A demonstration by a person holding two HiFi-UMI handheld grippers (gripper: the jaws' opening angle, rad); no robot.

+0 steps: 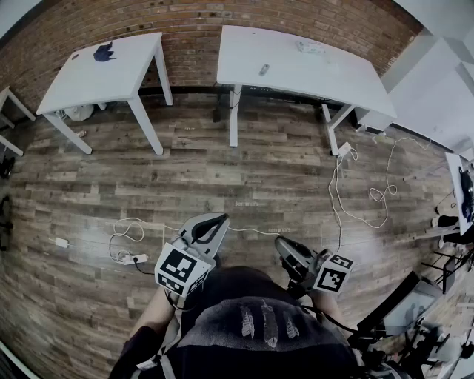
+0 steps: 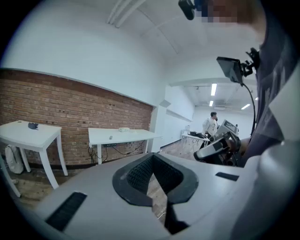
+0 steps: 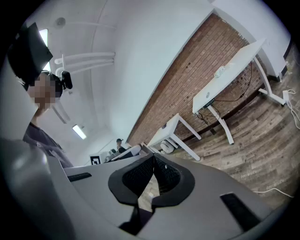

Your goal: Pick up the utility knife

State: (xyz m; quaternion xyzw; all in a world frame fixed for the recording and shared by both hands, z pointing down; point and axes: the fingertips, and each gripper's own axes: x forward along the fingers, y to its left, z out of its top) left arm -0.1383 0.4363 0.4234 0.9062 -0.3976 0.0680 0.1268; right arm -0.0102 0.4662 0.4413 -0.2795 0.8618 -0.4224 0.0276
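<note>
Both grippers are held close in front of the person's body, over the wooden floor (image 1: 244, 170) and well apart from either table.

Left gripper (image 1: 216, 220): jaws closed on each other, nothing between the pads. Its own view (image 2: 153, 161) confirms this; only floor shows through the gap below the tips.

Right gripper (image 1: 281, 241): jaws likewise closed and empty, the pads meeting at the tips in its own view (image 3: 153, 160).

Two white tables stand against the brick wall (image 1: 192, 22). A small grey object, taken to be the utility knife (image 1: 264, 69), lies on the right table (image 1: 326, 81) towards its middle, far from both grippers. It is too small to confirm in detail. It also shows as a speck on that table's top in the left gripper view (image 2: 111, 137). A pale item (image 1: 311, 47) lies further back on the same table, apart from the knife.

The left table (image 1: 89, 81) carries one dark object (image 1: 104, 52) near its back edge.

A power strip (image 1: 130, 258) with a looped white cable (image 1: 127, 229) lies on the floor beside the left gripper. Another white cable (image 1: 363, 215) trails across the floor at the right.
</note>
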